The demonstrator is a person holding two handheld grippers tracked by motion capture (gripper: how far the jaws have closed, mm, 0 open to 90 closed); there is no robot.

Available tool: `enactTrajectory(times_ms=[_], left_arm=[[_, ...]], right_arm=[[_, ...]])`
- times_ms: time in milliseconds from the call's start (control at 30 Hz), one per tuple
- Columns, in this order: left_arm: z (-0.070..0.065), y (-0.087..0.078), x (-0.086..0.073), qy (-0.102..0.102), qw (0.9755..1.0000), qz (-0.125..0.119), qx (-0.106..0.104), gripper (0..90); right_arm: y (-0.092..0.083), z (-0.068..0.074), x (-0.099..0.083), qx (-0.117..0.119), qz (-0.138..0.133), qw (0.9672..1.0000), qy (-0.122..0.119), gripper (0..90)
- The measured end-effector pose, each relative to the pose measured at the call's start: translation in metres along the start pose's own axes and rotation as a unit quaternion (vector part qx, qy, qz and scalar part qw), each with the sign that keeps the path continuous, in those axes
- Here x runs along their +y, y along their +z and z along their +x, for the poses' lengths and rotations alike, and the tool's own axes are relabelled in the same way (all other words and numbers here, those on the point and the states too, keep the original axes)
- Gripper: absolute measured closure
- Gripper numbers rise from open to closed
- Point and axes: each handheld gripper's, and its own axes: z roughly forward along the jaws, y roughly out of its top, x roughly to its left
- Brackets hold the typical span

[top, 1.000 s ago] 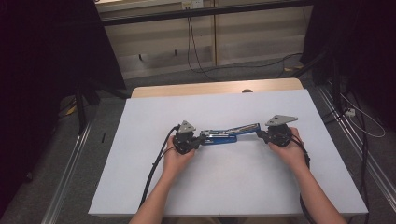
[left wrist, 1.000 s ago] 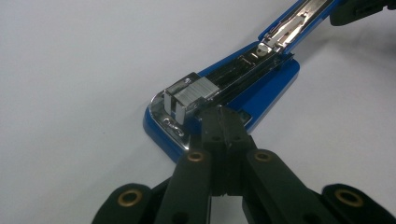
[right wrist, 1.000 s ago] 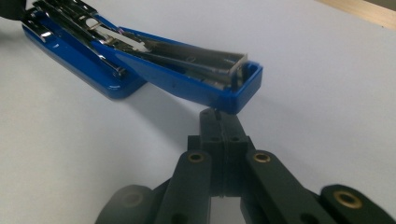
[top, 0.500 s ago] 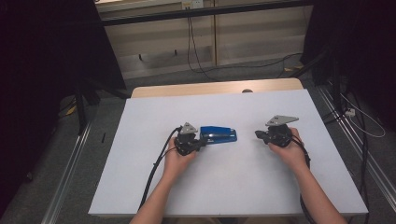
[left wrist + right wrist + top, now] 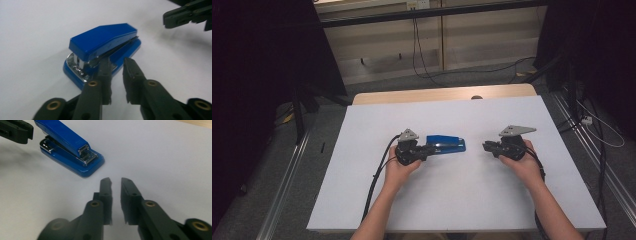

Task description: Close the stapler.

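Now that both grippers have let go, the blue stapler (image 5: pixel 446 144) lies shut and flat at the centre of the desk (image 5: pixel 362 200), so the handling looks finished. A second ago both held it stretched open between them. The left gripper (image 5: pixel 117 65) fingers have just been opening, narrowly parted beside the stapler's edge, gripping nothing. The right gripper (image 5: pixel 115 181), right of centre, likewise slightly parted and empty, points level at it.
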Motion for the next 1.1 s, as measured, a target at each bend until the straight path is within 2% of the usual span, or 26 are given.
enactTrajectory(times_ms=[100, 200, 300, 367, 500, 600, 800, 867, 967, 1033, 1100], left_arm=[[0.000, -0.007, 0.000, -0.009, 0.9999, -0.005, -0.003, 59.2], [0.002, -0.013, -0.002, -0.009, 1.0000, -0.002, -0.003, 51.0], [0.002, -0.020, -0.004, -0.013, 0.9998, -0.012, -0.002, 39.7], [0.002, -0.024, -0.003, -0.013, 0.9999, -0.009, -0.002, 28.5], [0.000, -0.033, -0.003, -0.009, 0.9999, -0.012, -0.001, 18.4], [0.001, -0.041, -0.006, -0.007, 0.9999, -0.008, 0.005, 15.9], [0.002, -0.056, -0.016, -0.006, 0.9998, -0.014, 0.010, 9.5], [0.001, -0.061, -0.019, -0.001, 0.9998, -0.019, 0.010, 8.9], [0.002, -0.068, -0.021, -0.006, 0.9995, -0.030, 0.008, 8.5], [0.004, -0.073, -0.023, 0.003, 0.9996, -0.026, 0.013, 8.4], [0.005, -0.078, -0.027, -0.001, 0.9995, -0.026, 0.017, 8.0]], right_arm=[[0.000, 0.003, -0.001, 0.002, -0.004, 1.0000, 0.008, 63.7], [-0.002, 0.007, 0.001, 0.007, -0.006, 0.9999, 0.008, 53.7], [-0.005, 0.012, 0.002, 0.008, -0.007, 0.9999, 0.003, 47.8], [-0.007, 0.014, 0.001, 0.010, -0.009, 0.9999, 0.003, 43.4], [-0.010, 0.023, -0.003, 0.009, -0.006, 0.9999, -0.007, 35.6], [-0.015, 0.029, -0.005, 0.012, -0.009, 0.9999, -0.007, 30.7], [-0.024, 0.041, -0.011, 0.016, -0.015, 0.9997, -0.012, 25.7], [-0.027, 0.044, -0.013, 0.018, -0.014, 0.9996, -0.015, 24.3], [-0.032, 0.047, -0.017, 0.016, -0.018, 0.9996, -0.010, 22.4], [-0.035, 0.048, -0.019, 0.013, -0.022, 0.9996, -0.008, 21.7], [-0.038, 0.050, -0.023, 0.014, -0.022, 0.9996, -0.008, 21.4]])
